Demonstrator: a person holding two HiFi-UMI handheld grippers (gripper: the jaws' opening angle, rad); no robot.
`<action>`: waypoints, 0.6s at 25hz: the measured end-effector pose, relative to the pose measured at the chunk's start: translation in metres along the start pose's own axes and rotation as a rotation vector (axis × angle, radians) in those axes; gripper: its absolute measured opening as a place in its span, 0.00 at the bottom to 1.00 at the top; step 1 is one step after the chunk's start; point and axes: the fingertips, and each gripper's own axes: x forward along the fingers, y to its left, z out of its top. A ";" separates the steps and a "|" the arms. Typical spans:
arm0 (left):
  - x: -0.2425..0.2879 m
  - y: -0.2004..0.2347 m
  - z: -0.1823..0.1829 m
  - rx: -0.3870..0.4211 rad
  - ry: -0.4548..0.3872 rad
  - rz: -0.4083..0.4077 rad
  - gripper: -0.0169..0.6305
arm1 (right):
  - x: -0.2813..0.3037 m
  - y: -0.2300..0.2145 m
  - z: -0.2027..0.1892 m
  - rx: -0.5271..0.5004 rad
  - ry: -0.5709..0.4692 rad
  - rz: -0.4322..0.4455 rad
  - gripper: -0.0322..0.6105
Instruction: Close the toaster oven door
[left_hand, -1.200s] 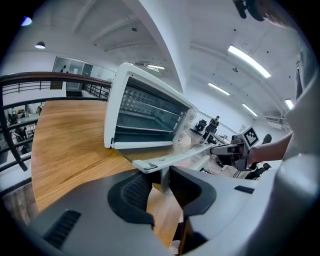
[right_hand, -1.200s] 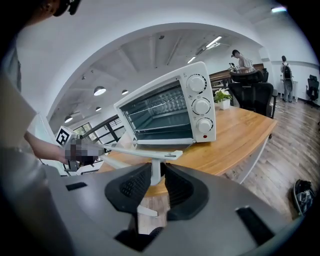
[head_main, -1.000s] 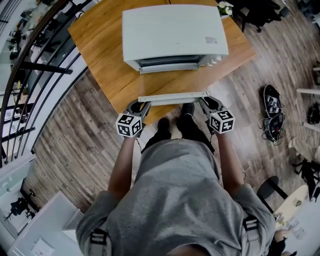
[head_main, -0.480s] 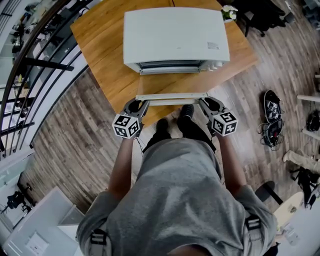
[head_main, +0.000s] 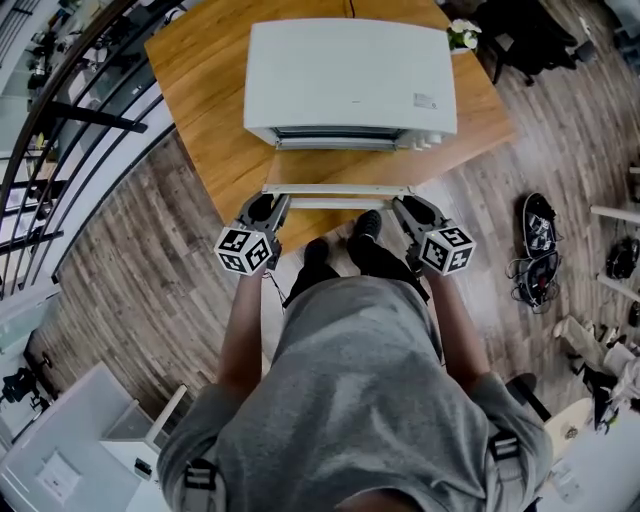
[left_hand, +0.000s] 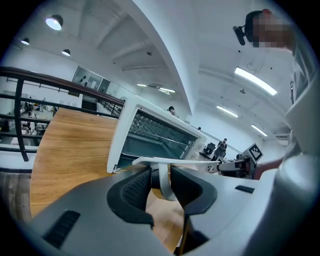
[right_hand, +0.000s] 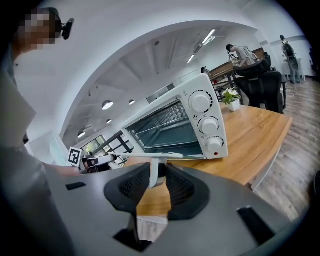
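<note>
A white toaster oven (head_main: 350, 75) stands on a round wooden table (head_main: 210, 90). Its drop-down door (head_main: 337, 190) is partly raised, its front edge toward me, and the rack inside the oven (left_hand: 150, 135) shows. My left gripper (head_main: 268, 205) is shut on the left post of the door handle (left_hand: 162, 182). At the other end, my right gripper (head_main: 408, 207) is shut on the right post of the door handle (right_hand: 154, 175). The oven's three knobs (right_hand: 206, 122) show in the right gripper view.
The table edge runs just under the door, with my feet (head_main: 345, 250) below it. A black railing (head_main: 60, 110) curves along the left. Shoes (head_main: 540, 225) lie on the wood floor at right. A small plant (head_main: 462, 35) sits at the table's far right.
Both grippers have risen and moved toward the oven with the handle in them. The door has swung up and looks narrower from above.
</note>
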 end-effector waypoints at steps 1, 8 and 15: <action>0.000 0.000 0.002 -0.006 -0.009 0.008 0.23 | 0.000 0.000 0.002 0.007 -0.002 0.005 0.23; 0.001 0.002 0.013 -0.034 -0.057 0.063 0.23 | 0.002 0.000 0.013 0.052 -0.004 0.026 0.23; 0.007 0.003 0.023 -0.053 -0.082 0.081 0.23 | 0.004 -0.004 0.025 0.095 -0.030 0.076 0.23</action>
